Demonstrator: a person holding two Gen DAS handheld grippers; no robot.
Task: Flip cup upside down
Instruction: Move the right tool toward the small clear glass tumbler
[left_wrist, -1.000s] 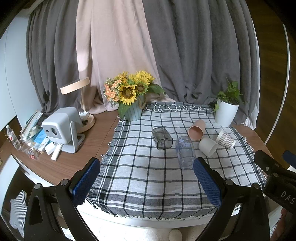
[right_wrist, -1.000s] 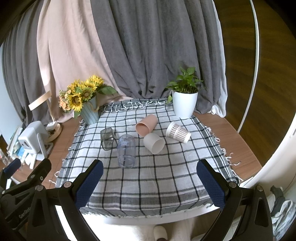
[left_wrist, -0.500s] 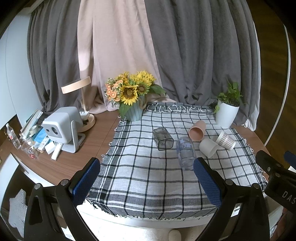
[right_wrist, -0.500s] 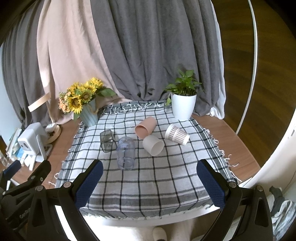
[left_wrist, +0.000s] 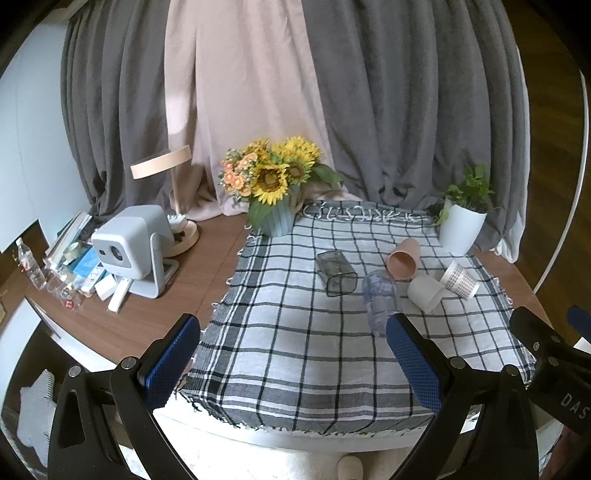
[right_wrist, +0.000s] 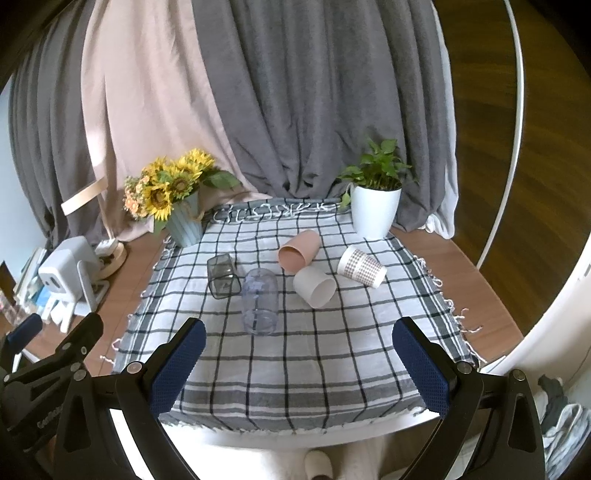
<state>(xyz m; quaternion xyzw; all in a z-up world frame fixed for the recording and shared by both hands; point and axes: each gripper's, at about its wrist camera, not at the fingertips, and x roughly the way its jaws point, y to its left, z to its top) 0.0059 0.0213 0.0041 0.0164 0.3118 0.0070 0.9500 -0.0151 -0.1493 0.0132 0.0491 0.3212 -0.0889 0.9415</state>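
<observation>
From the left wrist view, the left tongs (left_wrist: 295, 354) are wide open and hold nothing, above the near edge of the counter (left_wrist: 155, 325), which is covered by a checked cloth (left_wrist: 303, 354). Five cups lie on their sides on the cloth, ahead and to the right of these tongs: a clear plastic cup (left_wrist: 380, 301) is nearest, just beyond the right blue pad (left_wrist: 413, 365), then a dark square glass (left_wrist: 336, 273), a pink cup (left_wrist: 404, 258), a white cup (left_wrist: 424, 293) and a patterned paper cup (left_wrist: 460, 280). From the right wrist view, the right tongs (right_wrist: 299, 362) are also wide open and empty. Here the clear plastic cup (right_wrist: 259, 301) lies ahead and a little to the left, its long axis pointing almost straight toward the camera, with the open mouth at the near end. The white cup (right_wrist: 316, 286) lies ahead near the middle, mouth turned to the near right. The task does not say which cup; I judge the clear one is the closest to both tongs, and its axis along the approach means the fingers can close across its sides.
</observation>
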